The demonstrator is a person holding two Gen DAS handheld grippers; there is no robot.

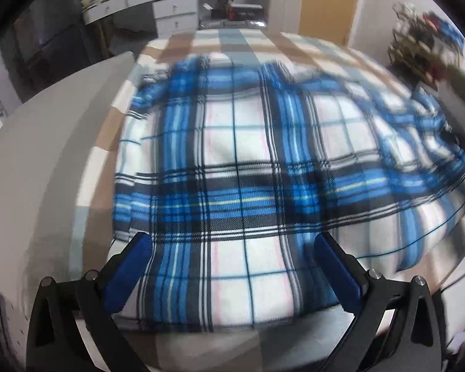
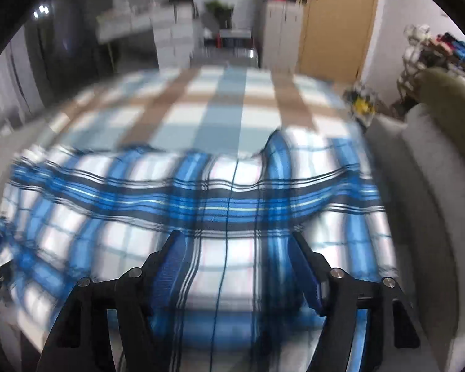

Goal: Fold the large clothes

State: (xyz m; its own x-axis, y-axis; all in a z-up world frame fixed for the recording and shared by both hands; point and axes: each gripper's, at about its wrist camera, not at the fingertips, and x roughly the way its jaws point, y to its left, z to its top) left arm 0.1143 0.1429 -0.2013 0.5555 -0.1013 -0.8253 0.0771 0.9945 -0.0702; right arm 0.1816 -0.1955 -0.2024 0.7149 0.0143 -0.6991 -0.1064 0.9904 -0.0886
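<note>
Nearest in the left wrist view, the left gripper [image 1: 232, 248] is held with its blue fingers [image 1: 130, 274] spread wide over the near edge of the blue plaid garment [image 1: 248, 161]; nothing is clamped between them. In the right wrist view, the right gripper [image 2: 237, 248] is seen with its fingers [image 2: 170, 266] parted above the same cloth, and no grip can be made out through the blur. The garment is spread, rumpled, across a bed with a checked cover [image 2: 214, 108]. Beyond, white drawers [image 1: 173, 12] and a wooden door [image 1: 328, 3] are seen.
</note>
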